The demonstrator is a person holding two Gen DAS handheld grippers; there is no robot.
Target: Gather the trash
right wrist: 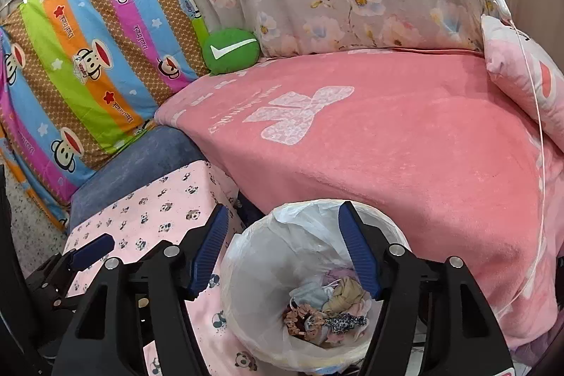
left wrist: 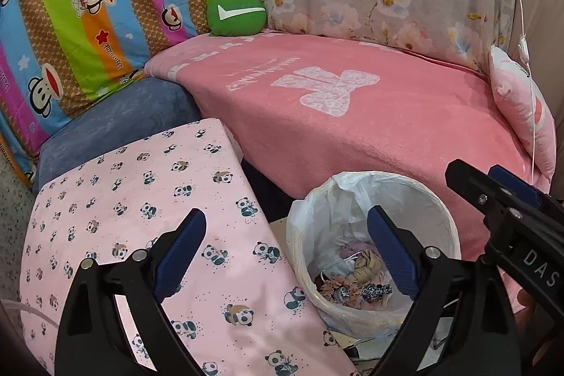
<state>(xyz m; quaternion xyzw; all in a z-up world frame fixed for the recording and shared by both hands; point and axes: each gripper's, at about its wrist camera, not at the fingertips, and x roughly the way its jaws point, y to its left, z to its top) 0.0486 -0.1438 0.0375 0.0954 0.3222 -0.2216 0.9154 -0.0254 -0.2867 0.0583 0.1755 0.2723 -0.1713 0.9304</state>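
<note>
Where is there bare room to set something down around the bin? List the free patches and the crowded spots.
Free: the pink blanket, open from the green cushion across to the pink pillow; also the panda-print cloth left of the bin, beside the blue cushion. Crowded: the white bin, holding scrunchies and fabric scraps, with both open grippers, left gripper and right gripper, over it.

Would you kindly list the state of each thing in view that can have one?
left gripper: open, empty
right gripper: open, empty, above the bin
trash bin: upright, bag-lined, partly filled
scrunchies: lying inside the bin
pink blanket: spread flat
</note>
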